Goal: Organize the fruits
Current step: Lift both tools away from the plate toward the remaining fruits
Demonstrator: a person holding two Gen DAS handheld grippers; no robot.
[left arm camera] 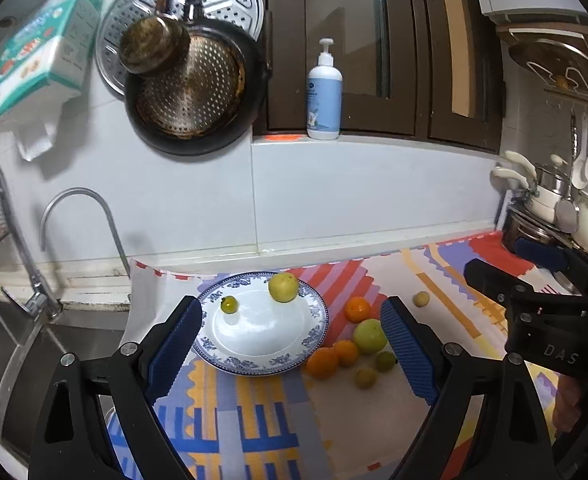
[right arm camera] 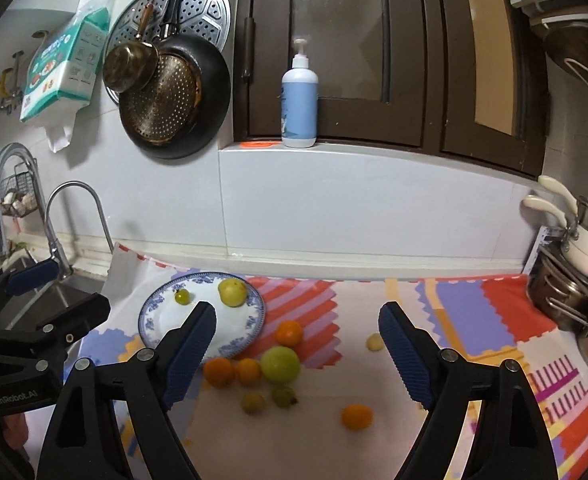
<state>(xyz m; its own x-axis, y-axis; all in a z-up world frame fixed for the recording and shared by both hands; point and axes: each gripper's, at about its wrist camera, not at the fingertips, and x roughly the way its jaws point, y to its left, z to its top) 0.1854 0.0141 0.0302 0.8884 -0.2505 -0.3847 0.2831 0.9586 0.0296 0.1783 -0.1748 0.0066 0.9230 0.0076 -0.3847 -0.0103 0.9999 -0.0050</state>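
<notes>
Fruit on and beside the plate
Two fruits sit on the plate (right arm camera: 250, 330) — the loose fruits (right arm camera: 280, 364) lie right of it on the mat (right arm camera: 473, 320).

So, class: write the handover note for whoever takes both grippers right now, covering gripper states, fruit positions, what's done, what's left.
Left gripper: open, empty, above the plate.
Right gripper: open, empty, over the loose fruit.
Done: yellow fruit and small green fruit lie on the plate.
Left: on the mat, four oranges, including a lone one, the large green fruit, two small green ones and a pale one.
</notes>
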